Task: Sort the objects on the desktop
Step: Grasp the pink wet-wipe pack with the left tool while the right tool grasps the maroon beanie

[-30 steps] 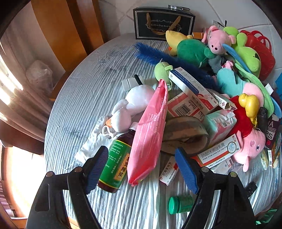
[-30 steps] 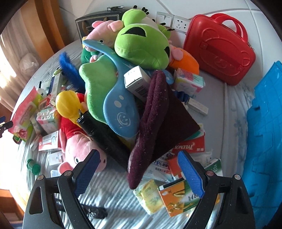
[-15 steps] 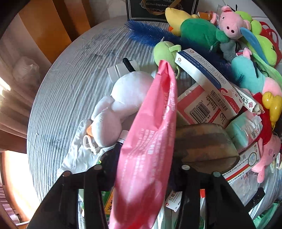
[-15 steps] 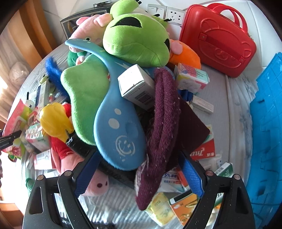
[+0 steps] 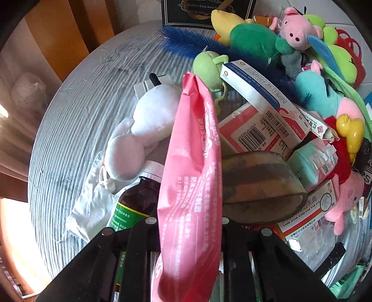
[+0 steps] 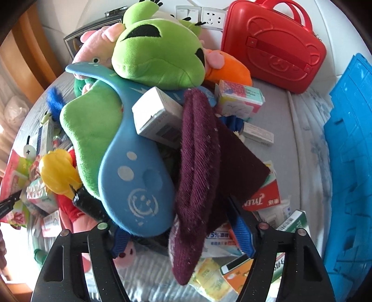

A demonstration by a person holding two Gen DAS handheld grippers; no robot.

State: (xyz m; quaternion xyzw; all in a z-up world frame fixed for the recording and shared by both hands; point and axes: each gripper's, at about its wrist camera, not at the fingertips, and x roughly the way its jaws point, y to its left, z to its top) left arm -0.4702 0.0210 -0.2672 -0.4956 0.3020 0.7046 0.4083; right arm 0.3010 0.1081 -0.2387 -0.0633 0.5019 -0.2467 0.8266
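A heap of plush toys, medicine boxes and bottles covers the striped tablecloth. In the left wrist view my left gripper (image 5: pixel 187 223) is shut on a pink plastic pouch (image 5: pixel 193 167), which stands up between the jaws. A brown medicine bottle (image 5: pixel 137 199) lies left of it and a camouflage slipper (image 5: pixel 258 185) right of it. In the right wrist view my right gripper (image 6: pixel 181 232) is partly closed around a blue smiley brush (image 6: pixel 137 181) and a maroon fuzzy slipper (image 6: pixel 197 176); the blue fingertips (image 6: pixel 243 234) sit beside them, and contact is unclear.
A red carry case (image 6: pixel 274 44) stands at the back by the wall sockets. A blue crate (image 6: pixel 348 151) lies at the right. A green alien plush (image 6: pixel 158 55) tops the heap. A white plush (image 5: pixel 144 125), a white pouch (image 5: pixel 90 209) and a black gift box (image 5: pixel 207 9) are on the left side.
My left gripper moved forward and closed on the pink pouch. My right gripper moved forward over the blue brush and maroon slipper, and its jaws narrowed.
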